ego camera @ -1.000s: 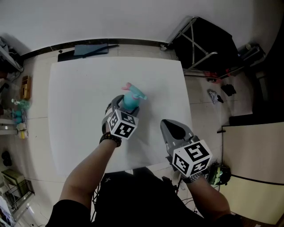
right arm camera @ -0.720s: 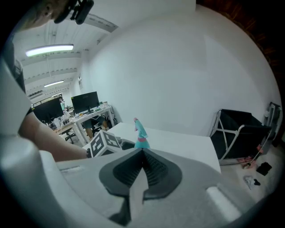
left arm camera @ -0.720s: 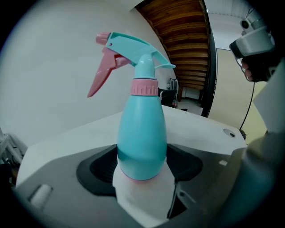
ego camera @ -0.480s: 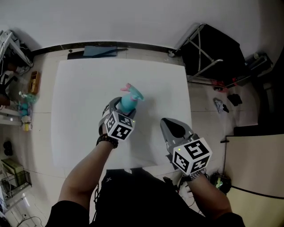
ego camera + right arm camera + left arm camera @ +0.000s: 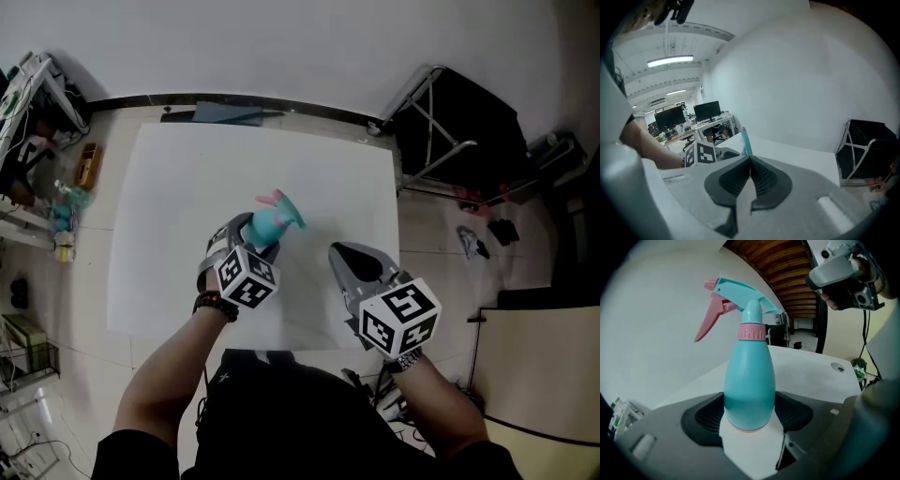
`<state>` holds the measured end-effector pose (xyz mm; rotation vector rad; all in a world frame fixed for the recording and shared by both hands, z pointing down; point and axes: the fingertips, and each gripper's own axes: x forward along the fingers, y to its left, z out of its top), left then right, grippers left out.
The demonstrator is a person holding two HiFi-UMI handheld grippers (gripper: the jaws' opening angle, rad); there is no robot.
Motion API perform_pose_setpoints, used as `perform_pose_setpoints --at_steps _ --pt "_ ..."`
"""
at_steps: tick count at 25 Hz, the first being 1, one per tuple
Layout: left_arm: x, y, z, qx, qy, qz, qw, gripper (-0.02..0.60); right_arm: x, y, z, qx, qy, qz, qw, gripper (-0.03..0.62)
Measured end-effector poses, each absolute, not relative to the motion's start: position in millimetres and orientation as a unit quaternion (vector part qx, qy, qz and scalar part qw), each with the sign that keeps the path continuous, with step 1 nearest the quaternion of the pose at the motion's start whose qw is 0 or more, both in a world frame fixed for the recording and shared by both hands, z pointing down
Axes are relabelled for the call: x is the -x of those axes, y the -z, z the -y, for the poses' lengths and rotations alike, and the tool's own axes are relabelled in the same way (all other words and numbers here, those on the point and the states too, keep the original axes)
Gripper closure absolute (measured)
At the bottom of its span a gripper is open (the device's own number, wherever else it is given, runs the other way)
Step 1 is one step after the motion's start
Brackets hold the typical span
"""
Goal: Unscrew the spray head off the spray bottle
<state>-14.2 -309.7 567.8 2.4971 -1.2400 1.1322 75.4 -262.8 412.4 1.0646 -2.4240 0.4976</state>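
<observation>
Upright teal spray bottle [image 5: 749, 380], pink-triggered spray head [image 5: 740, 292] screwed on

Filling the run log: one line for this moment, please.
left gripper: shut on spray bottle | right gripper: shut, empty | spray head: on

White table [image 5: 169, 216], black folding frame [image 5: 478, 112] near its corner

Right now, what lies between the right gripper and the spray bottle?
Only bare white table. The head view shows the shut right gripper standing apart from the spray bottle, which the left gripper grips.
</observation>
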Motion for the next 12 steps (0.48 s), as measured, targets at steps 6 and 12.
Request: perform_pose_setpoints --at_steps 6,12 --pt "10.7 -556.2 286.4 -0.824 -0.402 0.397 0.039 0.221 -70.8 -413.0 255.6 -0.342 -0.186 0.893 0.225 0.496" --pt "4.2 -543.7 266.1 -0.824 -0.428 0.37 0.014 0.221 -66.9 -411.2 248.3 -0.317 -0.186 0.902 0.225 0.472"
